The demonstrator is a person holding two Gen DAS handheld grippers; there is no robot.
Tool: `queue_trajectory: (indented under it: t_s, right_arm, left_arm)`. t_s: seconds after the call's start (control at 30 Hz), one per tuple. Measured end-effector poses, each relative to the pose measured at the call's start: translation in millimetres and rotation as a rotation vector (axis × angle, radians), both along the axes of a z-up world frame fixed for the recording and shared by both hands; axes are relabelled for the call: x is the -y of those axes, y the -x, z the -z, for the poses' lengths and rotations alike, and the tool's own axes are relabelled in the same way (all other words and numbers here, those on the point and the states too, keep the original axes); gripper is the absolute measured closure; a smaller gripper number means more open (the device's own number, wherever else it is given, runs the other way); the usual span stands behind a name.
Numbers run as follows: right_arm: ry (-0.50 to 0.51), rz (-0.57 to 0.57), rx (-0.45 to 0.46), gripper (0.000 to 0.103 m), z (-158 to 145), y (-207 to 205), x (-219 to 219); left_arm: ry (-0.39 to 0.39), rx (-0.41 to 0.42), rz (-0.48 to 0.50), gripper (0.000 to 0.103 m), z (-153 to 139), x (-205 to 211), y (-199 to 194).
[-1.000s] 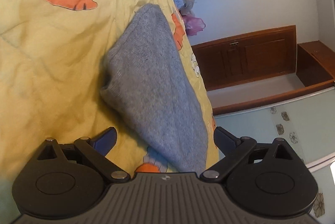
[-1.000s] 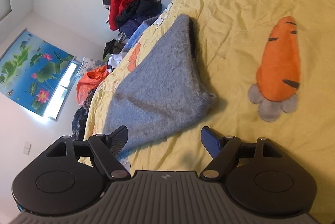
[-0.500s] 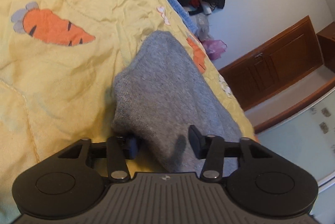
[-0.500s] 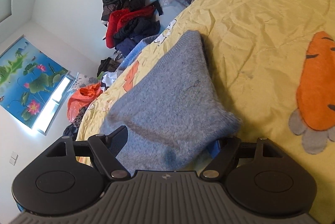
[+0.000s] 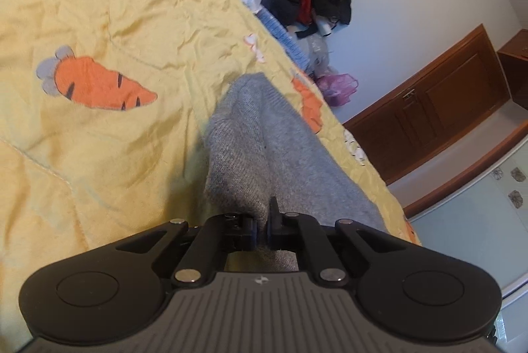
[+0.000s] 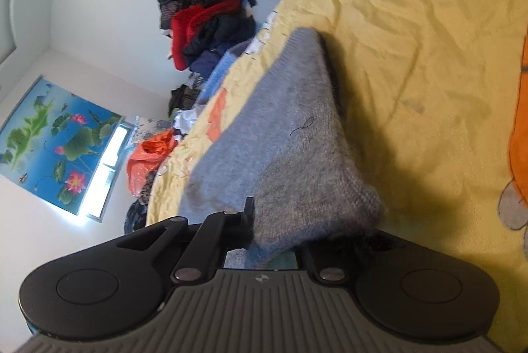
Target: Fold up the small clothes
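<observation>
Both hand-held grippers clamped on the grey knit: left (image 5: 262, 229), right (image 6: 280, 234). Knit (image 5: 264, 148) lies along the bed (image 5: 99, 155) edge, near end pinched. Fold not yet made.

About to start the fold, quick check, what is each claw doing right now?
Left claw: closed, pinching an edge of the grey knit garment.
Right claw: closed on the garment's near end; one finger is hidden under the cloth.
</observation>
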State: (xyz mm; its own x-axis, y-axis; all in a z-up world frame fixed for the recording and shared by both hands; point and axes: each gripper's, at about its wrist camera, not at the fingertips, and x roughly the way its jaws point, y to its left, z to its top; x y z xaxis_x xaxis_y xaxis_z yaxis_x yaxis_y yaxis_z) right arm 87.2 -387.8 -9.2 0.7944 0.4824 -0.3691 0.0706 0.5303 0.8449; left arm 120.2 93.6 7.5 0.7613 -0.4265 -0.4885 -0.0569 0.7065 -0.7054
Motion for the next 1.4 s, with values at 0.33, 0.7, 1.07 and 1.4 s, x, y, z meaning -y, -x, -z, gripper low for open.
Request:
queue_trajectory:
  t_s: [0.33,0.7,1.07,1.4]
  right_arm:
    - [0.001,-0.141,-0.002,0.089,-19,92,1]
    - [0.207,-0.108,-0.070,0.027,-28,154,9]
    - [0.282,-0.063,-0.098,0.030,-25,109,26]
    - [0.397,-0.171,-0.014,0.086,-40,124,6]
  left_arm:
    - [-0.033,0.057,0.072,0.099,-23,-23,103]
    - [-0.320,0.007,0.153,0.062,-3,-26,174]
    - [-0.409,0.061,0.061,0.021,-9,-29,143]
    - [-0.398,0.056,0.105,0.098,-4,-40,151]
